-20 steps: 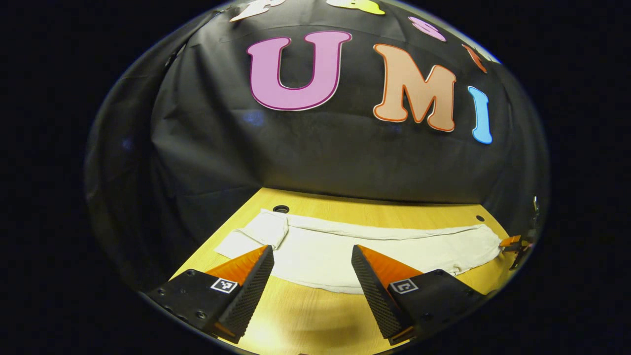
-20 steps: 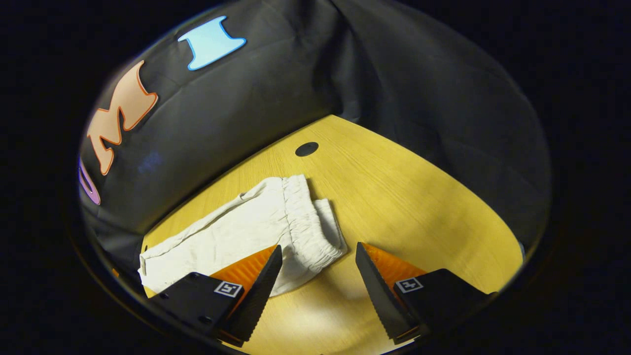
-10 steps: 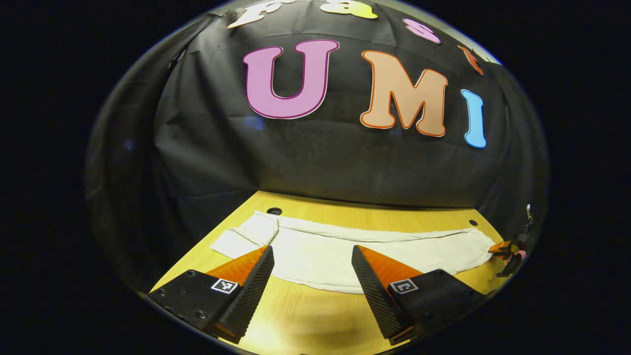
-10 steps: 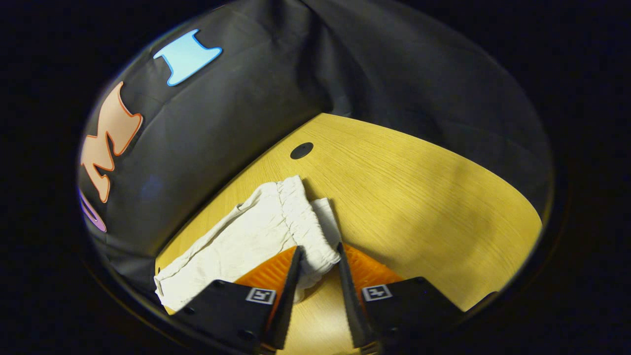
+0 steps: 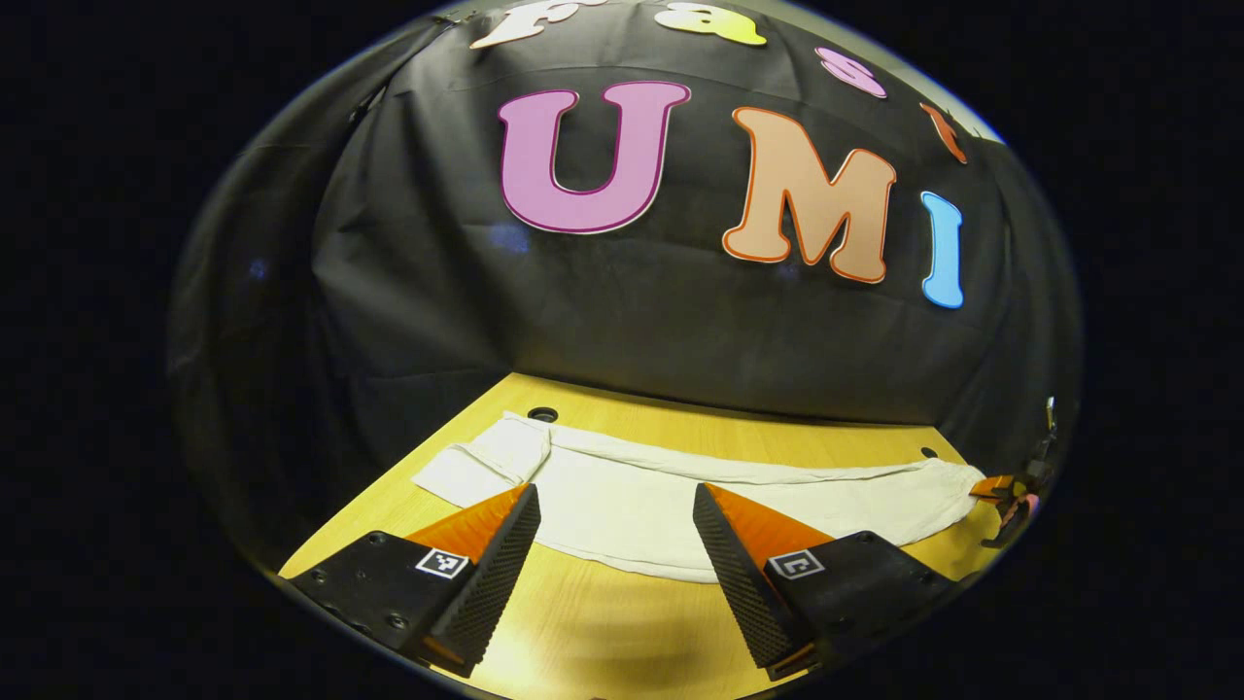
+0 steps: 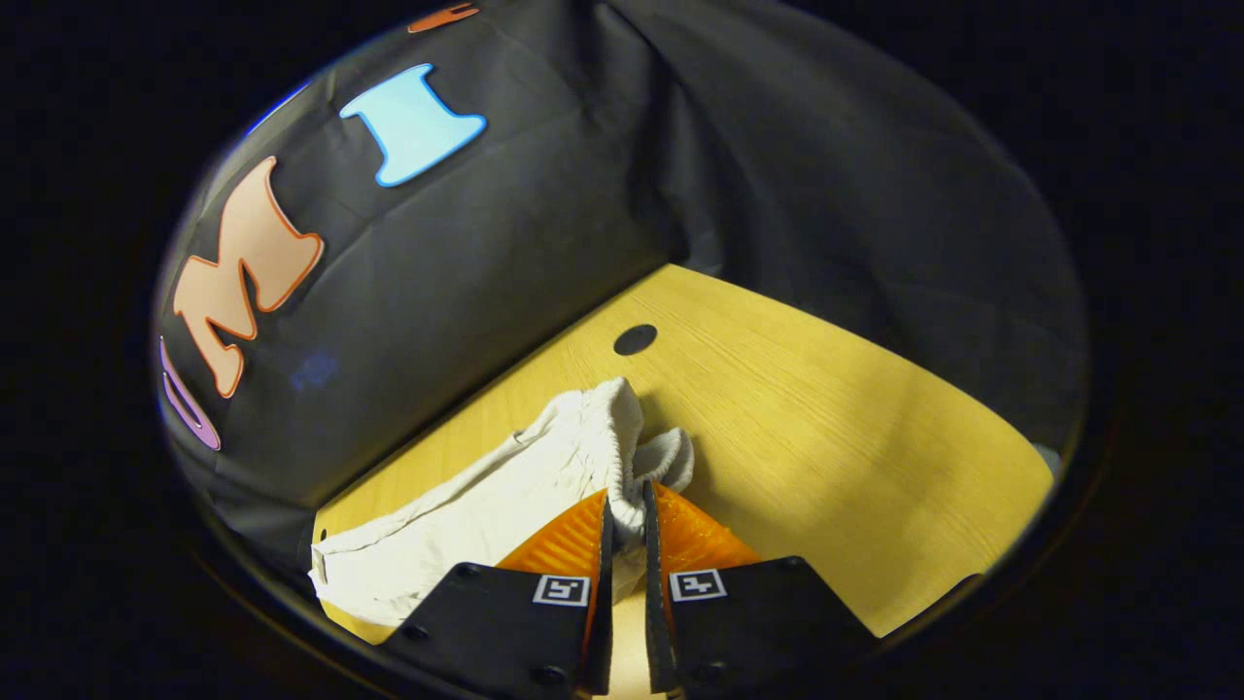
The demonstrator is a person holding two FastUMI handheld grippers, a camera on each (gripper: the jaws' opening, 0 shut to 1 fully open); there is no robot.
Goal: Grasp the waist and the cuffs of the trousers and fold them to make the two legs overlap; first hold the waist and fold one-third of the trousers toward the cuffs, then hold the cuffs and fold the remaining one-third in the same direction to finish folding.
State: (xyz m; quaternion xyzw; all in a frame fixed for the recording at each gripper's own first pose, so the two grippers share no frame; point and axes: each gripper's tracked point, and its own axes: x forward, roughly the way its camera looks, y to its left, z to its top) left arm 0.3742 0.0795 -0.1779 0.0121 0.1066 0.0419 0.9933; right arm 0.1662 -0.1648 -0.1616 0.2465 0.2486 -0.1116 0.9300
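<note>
The right gripper [image 6: 623, 506] has its fingers pinching only a small bunch of the elastic waist [image 6: 622, 442], so the hem could slip out or lift just one layer, while the left gripper [image 5: 614, 510], fingers spread and holding nothing above the near edge of the cloth, leaves the cuffs [image 5: 486, 465] free to drag and skew the fold. The trousers [image 5: 680, 491] are pale, thin and lightly creased, lying stretched left to right across the yellow desk [image 5: 603, 632] near the far wall, cuffs at the left, gathered waist raised at the right.

Yellow wooden table [image 6: 826, 408] against the creased black cloth wall [image 6: 777, 175]
</note>
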